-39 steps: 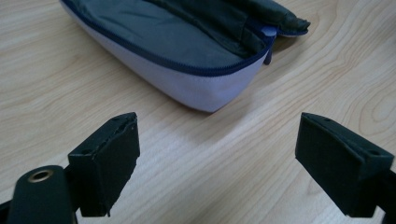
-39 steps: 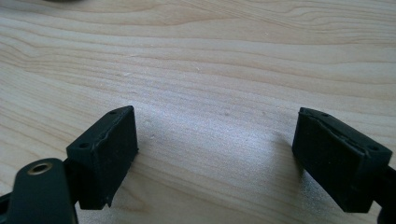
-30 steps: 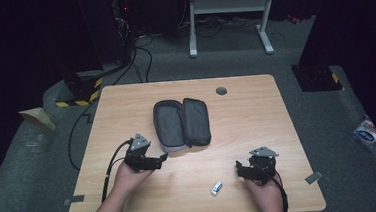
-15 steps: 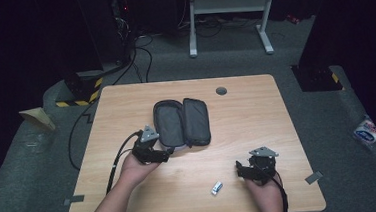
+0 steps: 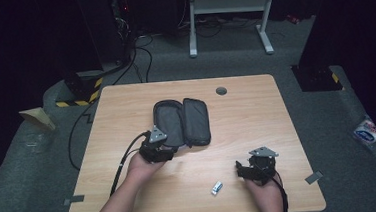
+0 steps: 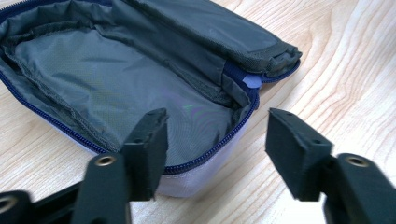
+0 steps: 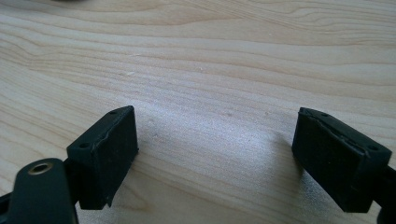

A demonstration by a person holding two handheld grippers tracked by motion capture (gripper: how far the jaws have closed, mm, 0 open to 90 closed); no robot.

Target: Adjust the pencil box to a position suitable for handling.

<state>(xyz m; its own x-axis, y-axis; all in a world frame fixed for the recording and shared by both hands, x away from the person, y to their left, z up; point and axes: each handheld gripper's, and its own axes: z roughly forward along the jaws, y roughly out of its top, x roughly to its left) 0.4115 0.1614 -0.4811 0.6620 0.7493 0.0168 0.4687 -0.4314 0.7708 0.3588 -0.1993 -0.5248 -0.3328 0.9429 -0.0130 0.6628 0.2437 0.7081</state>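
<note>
Now my left gripper [image 6: 212, 142], jaws apart and just been closing, straddles the near corner of the open grey fabric zip pouch [image 5: 182, 121]; nothing is gripped. Beyond, the pouch's long axis runs away from me toward the wooden table's [image 5: 256, 106] far edge.

pouches we count: one, open pouch [image 5: 182, 122] mid-desk
small white items: one [image 5: 217, 187] near the front edge
grippers: two

Wooden table [image 5: 256, 106]: open grey pouch [image 5: 182, 121], small white item [image 5: 217, 187].
</note>
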